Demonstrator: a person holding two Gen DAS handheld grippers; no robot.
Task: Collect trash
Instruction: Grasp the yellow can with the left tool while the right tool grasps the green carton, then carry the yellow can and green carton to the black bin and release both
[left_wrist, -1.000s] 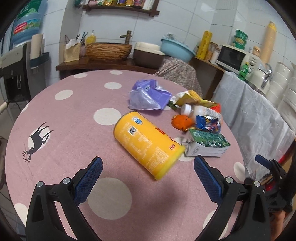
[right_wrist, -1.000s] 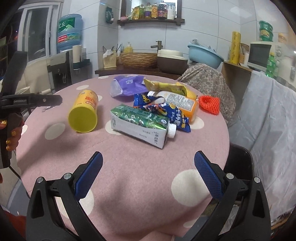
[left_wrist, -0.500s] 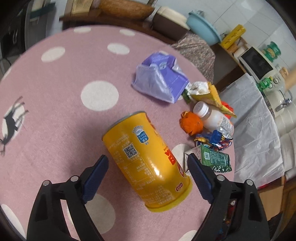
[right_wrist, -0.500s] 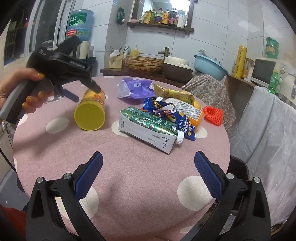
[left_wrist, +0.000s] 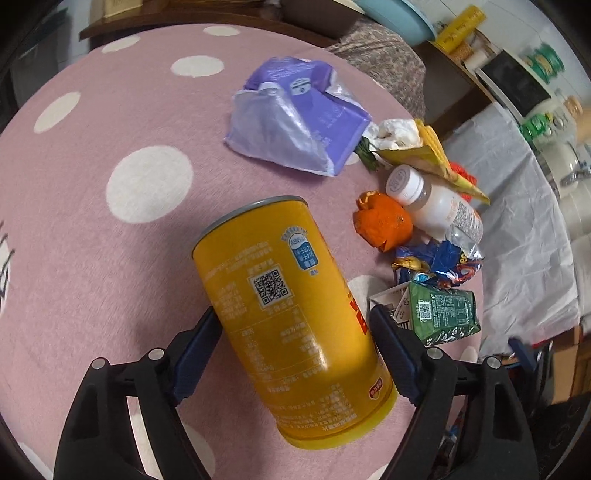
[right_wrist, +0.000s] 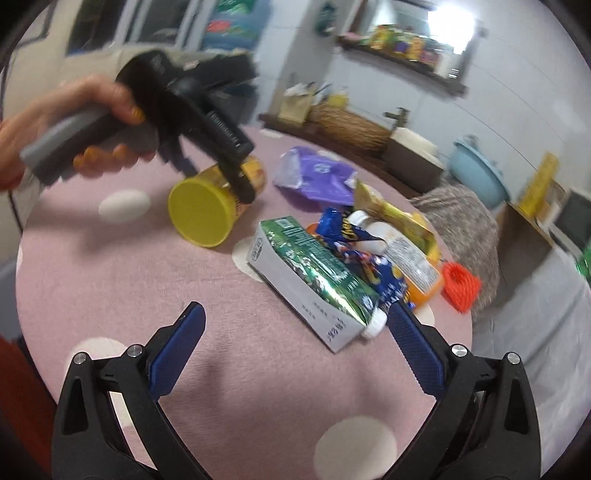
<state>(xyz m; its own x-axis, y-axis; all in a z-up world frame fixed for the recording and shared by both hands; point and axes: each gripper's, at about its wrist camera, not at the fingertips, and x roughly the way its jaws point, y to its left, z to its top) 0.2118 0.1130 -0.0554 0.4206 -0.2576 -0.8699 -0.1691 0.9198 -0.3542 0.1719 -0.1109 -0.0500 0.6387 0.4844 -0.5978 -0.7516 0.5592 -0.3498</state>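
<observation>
While its jaws have just been closing, the left gripper (left_wrist: 295, 328) is set astride the yellow can (left_wrist: 291, 314), which lies on its side on the pink dotted tablecloth (left_wrist: 110, 110); the blue pads (left_wrist: 199, 339) are seen against, or just beside, the can's flanks, and whether they press on it cannot be told. In the right wrist view the same gripper is held by a hand (right_wrist: 74, 122) above the can, whose yellow lid faces the camera. The right gripper (right_wrist: 295, 339) is held wide open with nothing between its fingers, low over the cloth, the cap end of the green carton (right_wrist: 310, 277) just beside its right pad. Beyond the carton a heap of trash is gathered: a blue wrapper (right_wrist: 354, 251), a white bottle (left_wrist: 436, 206), an orange peel (left_wrist: 384, 221), a yellow packet (left_wrist: 432, 147) and an orange net (right_wrist: 460, 286). A purple bag (left_wrist: 299, 118) is laid farther off, apart from the can.
</observation>
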